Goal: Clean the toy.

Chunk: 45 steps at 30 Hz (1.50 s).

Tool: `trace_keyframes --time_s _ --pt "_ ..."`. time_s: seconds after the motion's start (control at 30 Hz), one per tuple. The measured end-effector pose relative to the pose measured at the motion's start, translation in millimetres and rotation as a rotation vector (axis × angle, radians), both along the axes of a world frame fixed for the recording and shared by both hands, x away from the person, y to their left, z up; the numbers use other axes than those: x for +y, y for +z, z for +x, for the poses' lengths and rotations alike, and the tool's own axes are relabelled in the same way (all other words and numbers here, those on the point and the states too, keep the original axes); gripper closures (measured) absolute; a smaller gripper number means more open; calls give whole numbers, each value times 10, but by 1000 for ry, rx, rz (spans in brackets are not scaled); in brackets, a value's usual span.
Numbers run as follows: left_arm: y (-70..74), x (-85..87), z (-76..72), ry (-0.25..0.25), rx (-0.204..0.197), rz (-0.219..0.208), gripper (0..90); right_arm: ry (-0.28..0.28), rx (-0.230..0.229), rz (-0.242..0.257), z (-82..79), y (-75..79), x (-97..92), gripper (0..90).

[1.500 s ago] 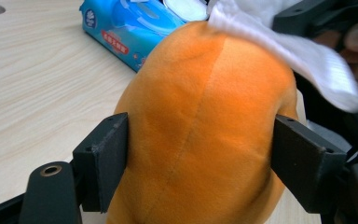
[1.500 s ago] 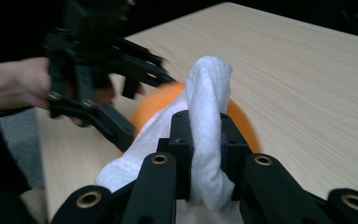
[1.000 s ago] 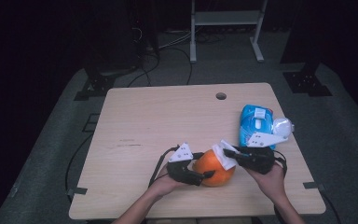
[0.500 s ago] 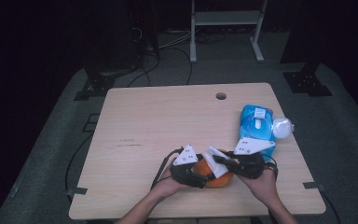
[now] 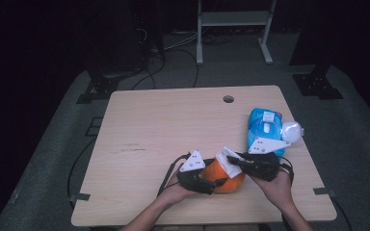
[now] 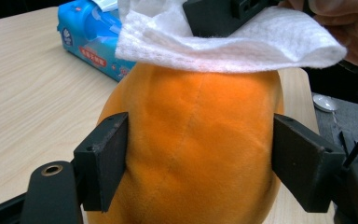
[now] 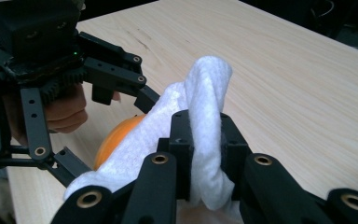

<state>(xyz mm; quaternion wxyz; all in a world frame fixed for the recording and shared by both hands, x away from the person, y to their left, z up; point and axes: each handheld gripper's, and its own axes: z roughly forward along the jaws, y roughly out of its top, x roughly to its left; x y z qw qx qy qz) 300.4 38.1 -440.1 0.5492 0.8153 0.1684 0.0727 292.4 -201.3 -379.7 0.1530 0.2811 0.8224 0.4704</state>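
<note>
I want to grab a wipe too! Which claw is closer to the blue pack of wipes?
Right. The right claw, pinching a white wipe, sits just beside the blue pack; the left claw grips the orange plush, farther away.

My matt black plastic jaws clasp a fuzzy orange plush toy [image 6: 191, 149]; the wipe [image 6: 223, 42] above it looks soft, fibrous cloth.

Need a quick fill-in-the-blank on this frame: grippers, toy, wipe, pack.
1. The left gripper grips an ____ plush toy between its fingers.
2. The right gripper pinches a white ____.
3. The wipe lies on ____ of the plush toy.
4. The ____ wipes pack lies near the table's right edge.

Missing words: orange; wipe; top; blue
</note>
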Motion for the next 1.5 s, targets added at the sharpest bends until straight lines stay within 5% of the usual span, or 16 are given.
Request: trace_keyframes --time_s 0.27,0.43,0.57,0.67,0.83,1.0,1.17,1.2,1.5 --pt "-64 172 149 -121 -63 -21 104 20 -5 -6 -5 -25 9 785" --pt "-196 153 198 -142 -32 -13 71 32 -2 3 5 -25 -4 783" --pt "-221 53 131 -137 -48 20 65 33 -2 1 -17 -20 39 782" --pt "-155 54 91 -104 -68 46 218 29 -12 2 -28 -11 60 782" --pt "98 147 72 -85 -84 17 346 7 -45 39 -38 55 -1 783" --pt "350 283 47 -75 -117 1 349 -6 -8 119 31 48 -100 785" --pt "209 271 91 -68 -78 107 338 -10 89 83 152 -168 -25 785" --pt "179 265 96 -71 -72 100 334 -12 102 61 169 -213 0 785" --pt "135 143 74 -52 -76 93 291 57 48 109 21 -25 98 785"
